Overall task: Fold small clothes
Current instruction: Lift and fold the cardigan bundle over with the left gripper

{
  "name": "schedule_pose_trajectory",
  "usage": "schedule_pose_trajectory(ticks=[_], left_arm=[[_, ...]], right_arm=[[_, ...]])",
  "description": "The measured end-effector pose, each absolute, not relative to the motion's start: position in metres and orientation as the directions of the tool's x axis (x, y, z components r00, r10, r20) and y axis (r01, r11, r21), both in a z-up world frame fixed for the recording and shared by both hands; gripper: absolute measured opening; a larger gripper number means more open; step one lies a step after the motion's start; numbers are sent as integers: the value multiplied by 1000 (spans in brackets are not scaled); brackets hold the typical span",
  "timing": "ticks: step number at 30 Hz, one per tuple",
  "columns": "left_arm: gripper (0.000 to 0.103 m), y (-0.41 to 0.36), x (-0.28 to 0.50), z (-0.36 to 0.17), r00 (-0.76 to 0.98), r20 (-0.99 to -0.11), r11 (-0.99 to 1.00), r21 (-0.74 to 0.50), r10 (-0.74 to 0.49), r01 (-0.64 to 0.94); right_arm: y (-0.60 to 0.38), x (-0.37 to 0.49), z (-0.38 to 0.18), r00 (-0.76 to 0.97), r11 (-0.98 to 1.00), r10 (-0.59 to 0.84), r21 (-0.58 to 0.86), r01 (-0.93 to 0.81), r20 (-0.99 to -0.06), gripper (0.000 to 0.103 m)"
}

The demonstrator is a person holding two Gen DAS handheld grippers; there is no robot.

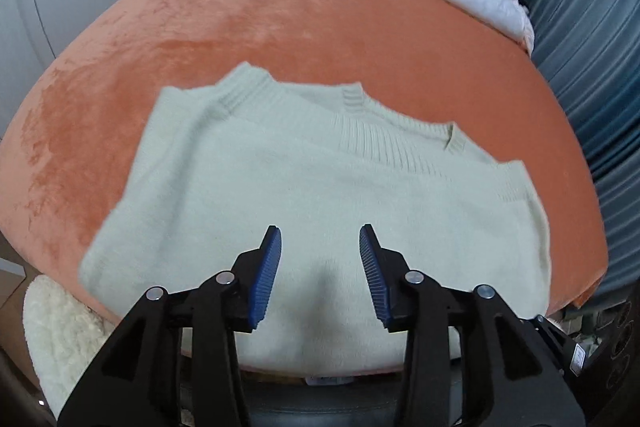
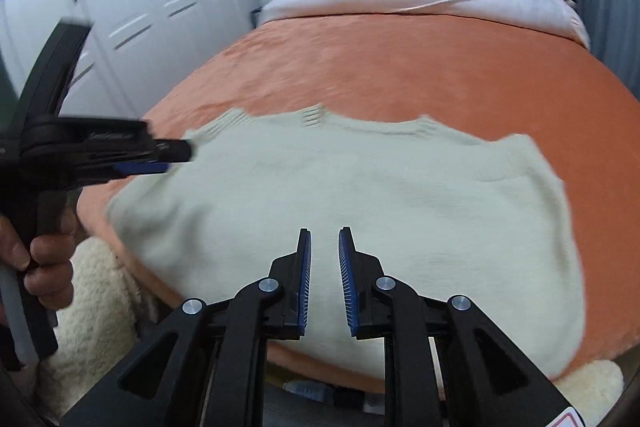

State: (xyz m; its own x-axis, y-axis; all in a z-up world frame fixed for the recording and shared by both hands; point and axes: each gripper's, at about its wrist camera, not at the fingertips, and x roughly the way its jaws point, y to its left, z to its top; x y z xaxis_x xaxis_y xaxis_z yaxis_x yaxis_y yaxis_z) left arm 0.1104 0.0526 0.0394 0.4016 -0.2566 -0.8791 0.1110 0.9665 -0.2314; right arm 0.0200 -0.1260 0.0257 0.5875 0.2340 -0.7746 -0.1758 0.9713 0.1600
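Looking down from the left wrist, the left gripper sits at the bottom middle with its jaws partly apart and nothing between them. A pale green sweater lies folded on the orange blanket of the bed, filling the middle of the frame.

From the right wrist, the right gripper has only a narrow gap and holds nothing. The sweater lies in the middle. At left, a hand holds the left gripper over the sweater's left edge.

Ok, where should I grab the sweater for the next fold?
Probably pinch the sweater at its two near corners, coming from the near edge of the bed. It lies flat, ribbed edges on the far side, so the near edge can fold away.
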Motion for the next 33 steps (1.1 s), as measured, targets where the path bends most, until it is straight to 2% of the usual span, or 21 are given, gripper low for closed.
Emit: schedule_pose_trajectory(ticks=[3,9,10,12,13,19,21,24,28,30,33], left_arm=[[39,59,107,14,358,-916,983,-169,-184,73],[38,117,87,-7,331,-932,985,-169,-149,-34],[38,124,83,-10,328,-932,983,-178,-153,-48],[37,129,76,-12,331,-930,980,-189,-160,-57],[37,128,75,-12,336,-929,982,-182,-154,-53],[39,122,74,-9,338,-931,981,-177,-142,-75],[39,126,71,-10,341,-928,980,-186,-150,-75],[39,126,71,-10,341,-929,981,-180,-145,-73],[39,127,67,-10,345,-928,981,-179,-143,-75],[39,127,64,-11,347,-927,980,-181,-142,-80],[39,125,63,-9,347,-928,982,-175,-138,-76]], right_arm=[[-126,26,2,537,977,206,147,-151,-818,4],[-236,-22,-27,459,972,-17,93,215,-888,4],[-254,-33,-30,444,953,-23,115,281,-896,3],[-283,-48,-32,450,892,58,248,378,-891,0],[-287,-51,-32,450,878,55,257,403,-892,0],[-258,-47,-6,507,936,-76,115,334,-859,1],[-266,-42,-17,453,925,-94,90,368,-887,1],[-286,-38,-32,402,899,-42,141,414,-915,0],[-277,-45,-2,472,916,-127,79,393,-872,0],[-283,-42,-9,433,909,-164,35,416,-886,4],[-311,-41,-18,392,859,-89,129,496,-916,2]])
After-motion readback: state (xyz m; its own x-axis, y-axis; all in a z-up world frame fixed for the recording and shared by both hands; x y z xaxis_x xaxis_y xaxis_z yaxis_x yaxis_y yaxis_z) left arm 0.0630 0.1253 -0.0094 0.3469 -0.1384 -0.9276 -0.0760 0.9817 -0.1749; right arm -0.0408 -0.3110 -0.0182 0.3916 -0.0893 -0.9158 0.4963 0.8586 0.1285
